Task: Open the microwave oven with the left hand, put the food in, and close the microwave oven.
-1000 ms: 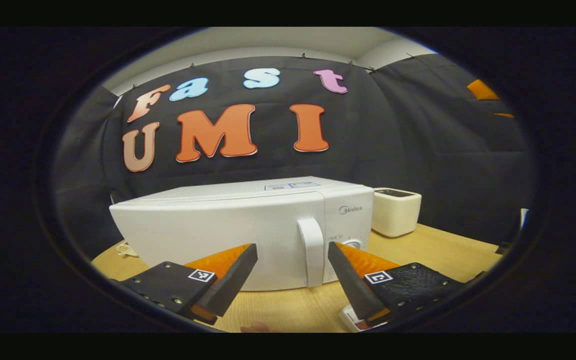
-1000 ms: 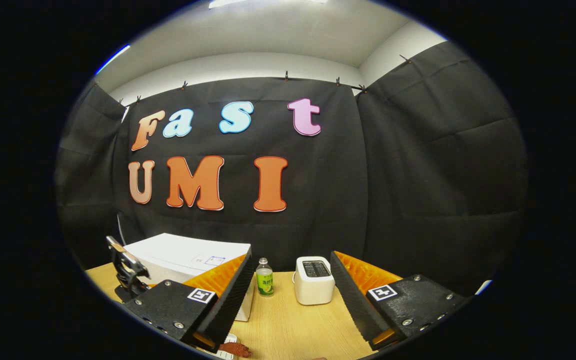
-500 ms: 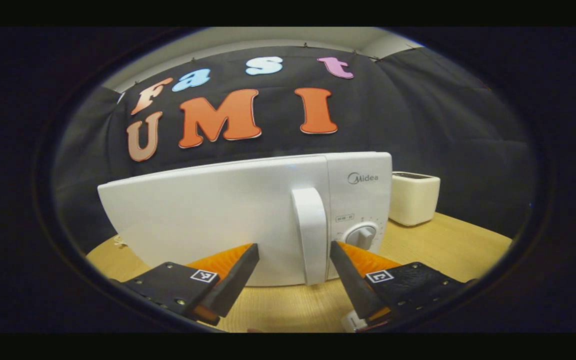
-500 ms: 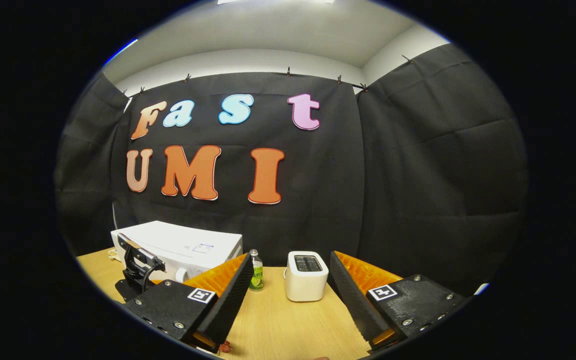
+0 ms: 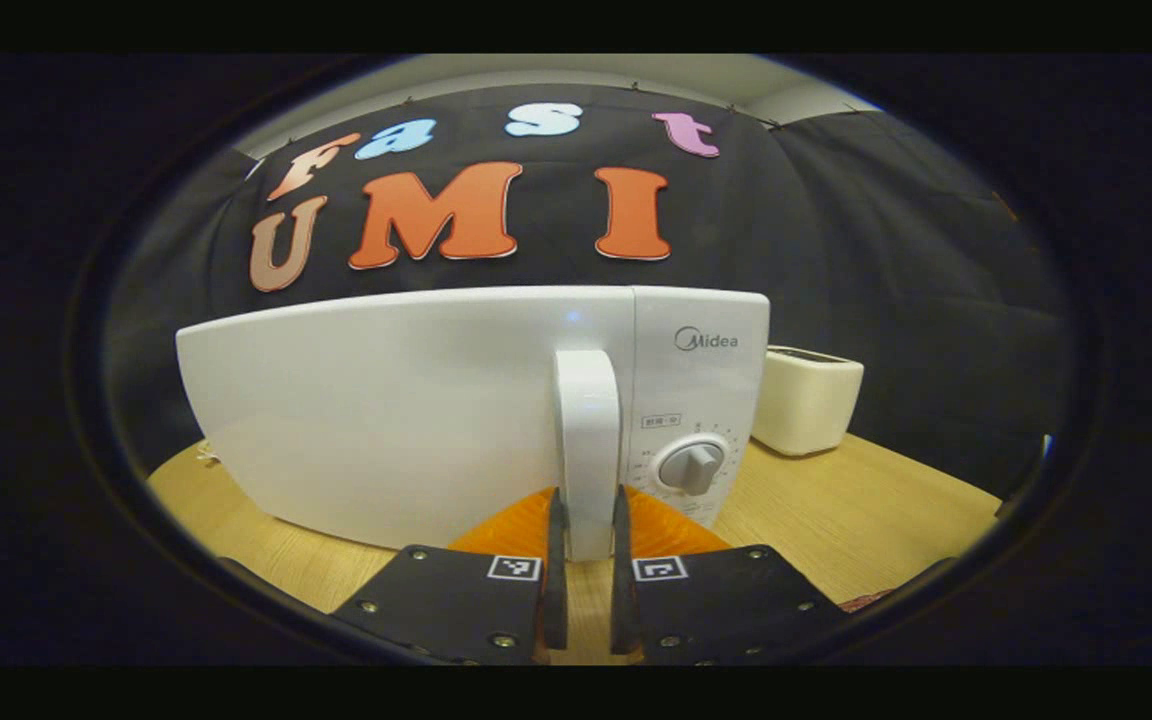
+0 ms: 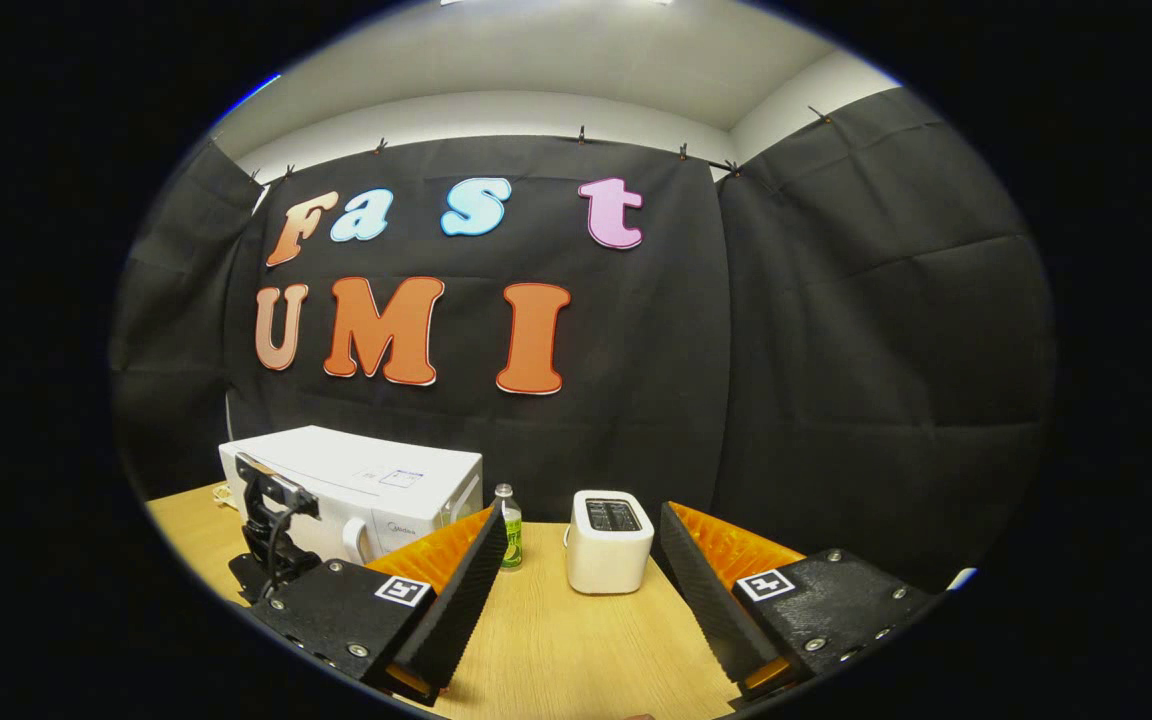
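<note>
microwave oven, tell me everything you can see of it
The microwave oven is a white, smooth, plastic-looking box standing upright on the wooden table, door closed. Its plain door spans most of the front; a vertical white handle sits at the door's right edge, beside a control panel with a grey dial. The left claw is shut on the handle's lower part. A white toaster stands apart to its right.
</note>
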Demonstrator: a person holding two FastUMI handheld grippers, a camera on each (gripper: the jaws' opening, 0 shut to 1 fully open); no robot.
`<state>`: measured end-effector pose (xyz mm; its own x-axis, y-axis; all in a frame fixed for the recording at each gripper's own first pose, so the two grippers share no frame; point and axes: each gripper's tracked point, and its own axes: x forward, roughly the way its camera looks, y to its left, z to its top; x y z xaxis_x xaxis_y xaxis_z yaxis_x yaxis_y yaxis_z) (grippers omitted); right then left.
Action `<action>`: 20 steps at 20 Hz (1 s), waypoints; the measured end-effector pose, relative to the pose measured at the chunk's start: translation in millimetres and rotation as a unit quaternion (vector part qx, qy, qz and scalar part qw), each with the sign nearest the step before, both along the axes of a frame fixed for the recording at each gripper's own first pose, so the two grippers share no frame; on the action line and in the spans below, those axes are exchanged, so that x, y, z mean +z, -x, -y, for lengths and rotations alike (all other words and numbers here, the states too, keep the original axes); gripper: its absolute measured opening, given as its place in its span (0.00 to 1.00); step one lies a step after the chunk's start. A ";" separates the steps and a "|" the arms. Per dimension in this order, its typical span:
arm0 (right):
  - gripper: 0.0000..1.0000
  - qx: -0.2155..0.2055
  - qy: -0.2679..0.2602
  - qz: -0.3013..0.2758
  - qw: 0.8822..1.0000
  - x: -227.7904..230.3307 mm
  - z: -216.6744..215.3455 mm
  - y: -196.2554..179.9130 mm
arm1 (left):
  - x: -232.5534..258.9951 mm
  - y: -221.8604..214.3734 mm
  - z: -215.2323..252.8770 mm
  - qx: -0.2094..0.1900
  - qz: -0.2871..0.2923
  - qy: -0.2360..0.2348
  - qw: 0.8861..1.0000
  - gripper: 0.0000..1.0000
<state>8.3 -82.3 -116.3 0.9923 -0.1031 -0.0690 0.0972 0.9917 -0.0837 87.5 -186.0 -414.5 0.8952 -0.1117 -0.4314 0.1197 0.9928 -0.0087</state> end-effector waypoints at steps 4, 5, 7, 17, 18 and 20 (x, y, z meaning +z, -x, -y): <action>0.95 -0.004 -0.016 -0.012 1.000 -15.7 1.6 -1.9 | -3.1 10.1 1.2 -0.015 -0.011 0.017 1.000 0.11; 0.95 -0.004 -0.019 -0.016 1.000 -19.6 1.1 -3.7 | 4.0 18.0 -0.6 -0.012 -0.001 0.027 1.000 0.12; 0.95 -0.006 -0.023 -0.020 1.000 -24.1 0.0 -3.4 | 8.7 35.0 -2.4 -0.033 0.003 0.025 0.999 0.03; 0.96 0.015 -0.033 -0.031 0.999 -38.6 -37.2 21.8 | 48.1 170.2 -64.4 -0.127 -0.003 0.048 0.991 0.03; 0.96 0.017 -0.036 -0.033 0.999 -40.6 -42.6 24.0 | 53.1 183.1 -75.4 -0.130 -0.001 0.048 0.990 0.10; 0.96 0.023 -0.041 -0.036 0.998 -43.8 -56.6 26.9 | 59.5 203.9 -97.2 -0.127 -0.001 0.047 0.991 0.10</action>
<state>-18.6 -25.7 -160.1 0.9880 -0.0480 -0.1467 0.0476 0.9988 -0.0063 -116.4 -88.7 -355.1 0.8322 -0.3732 -0.4101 0.3653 0.9254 -0.1008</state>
